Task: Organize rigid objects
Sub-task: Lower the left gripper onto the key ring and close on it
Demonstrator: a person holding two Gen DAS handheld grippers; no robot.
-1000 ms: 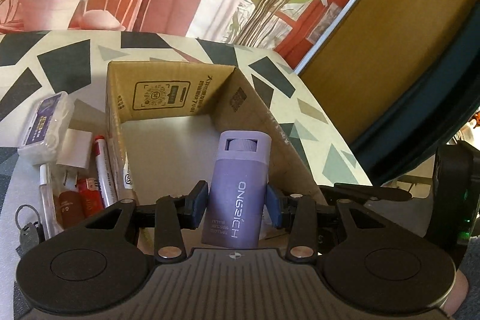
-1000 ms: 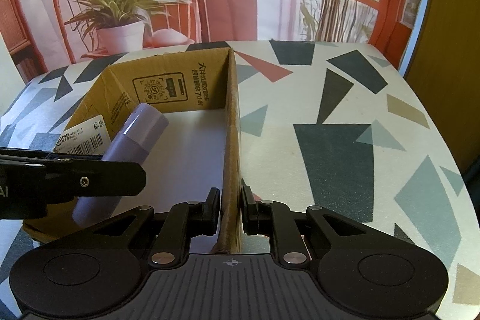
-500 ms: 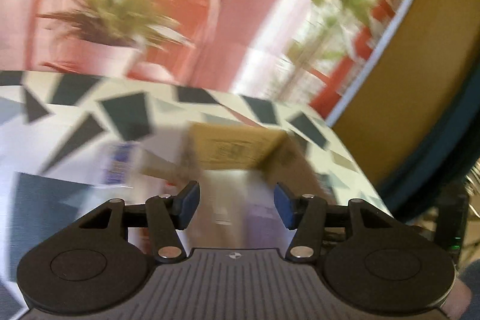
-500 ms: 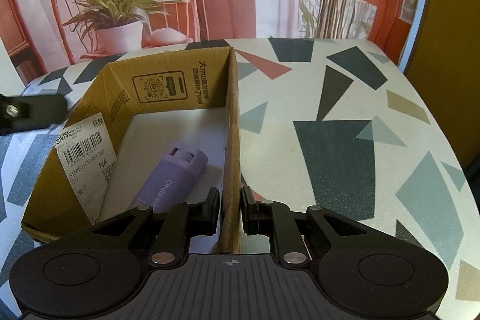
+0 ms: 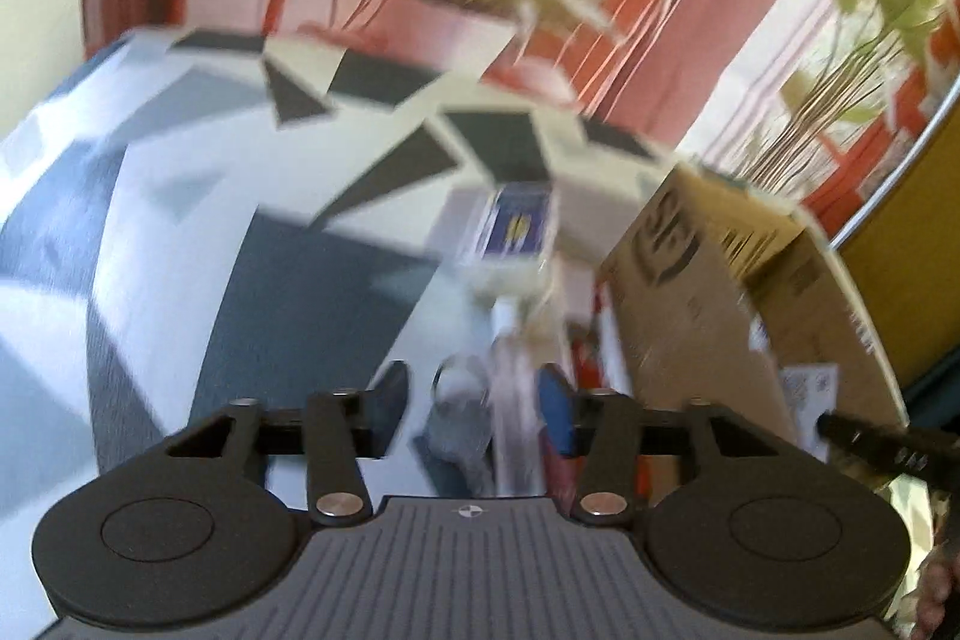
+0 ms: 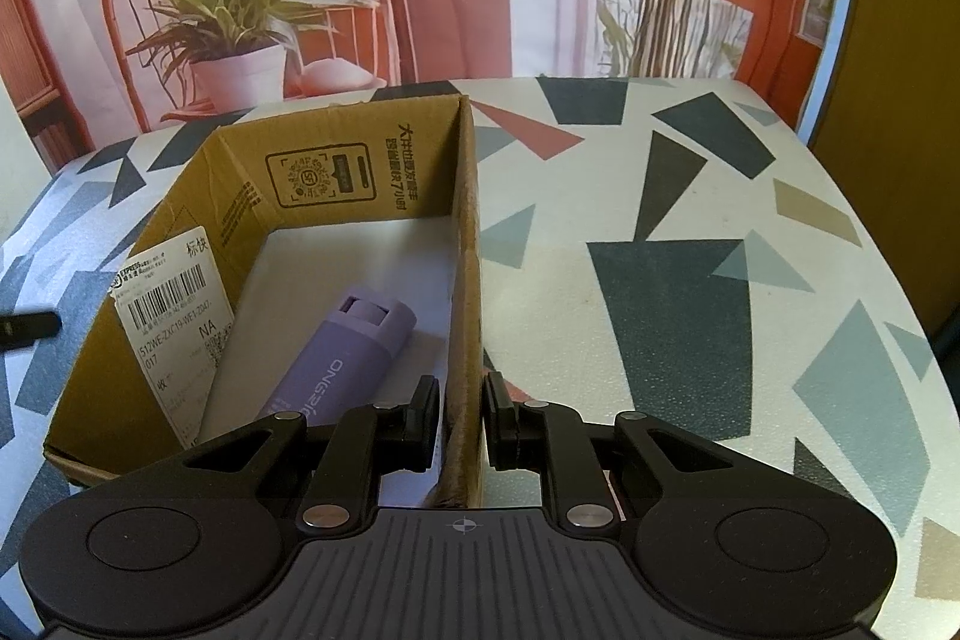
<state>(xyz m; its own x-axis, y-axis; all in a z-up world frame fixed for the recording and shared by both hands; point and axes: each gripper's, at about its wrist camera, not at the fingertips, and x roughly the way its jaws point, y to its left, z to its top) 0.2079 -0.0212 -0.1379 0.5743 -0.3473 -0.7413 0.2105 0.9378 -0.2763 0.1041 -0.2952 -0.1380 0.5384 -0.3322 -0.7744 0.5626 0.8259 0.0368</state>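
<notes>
One item is in: the lilac bottle (image 6: 345,361) lies on its side on the floor of the cardboard box (image 6: 252,196), cap toward the far wall, near the right wall.

Left outside, on the table (image 5: 180,232) beside the box's left wall: a blue-labelled clear case (image 5: 515,226), a slim white tube (image 5: 510,340), something red (image 5: 585,364), a grey ringed piece (image 5: 456,400). The view is blurred; I cannot name them closer. I judge most of the sorting remains.

My right gripper (image 6: 459,421) straddles the box's right wall, jaws narrow with a pad on either side of it; whether they actually pinch I cannot tell. My left gripper (image 5: 471,409) is wide apart and empty, pointed at the pile.

Room: the box floor is mostly bare; the items are crowded against the cardboard, so approach from the open table side.
</notes>
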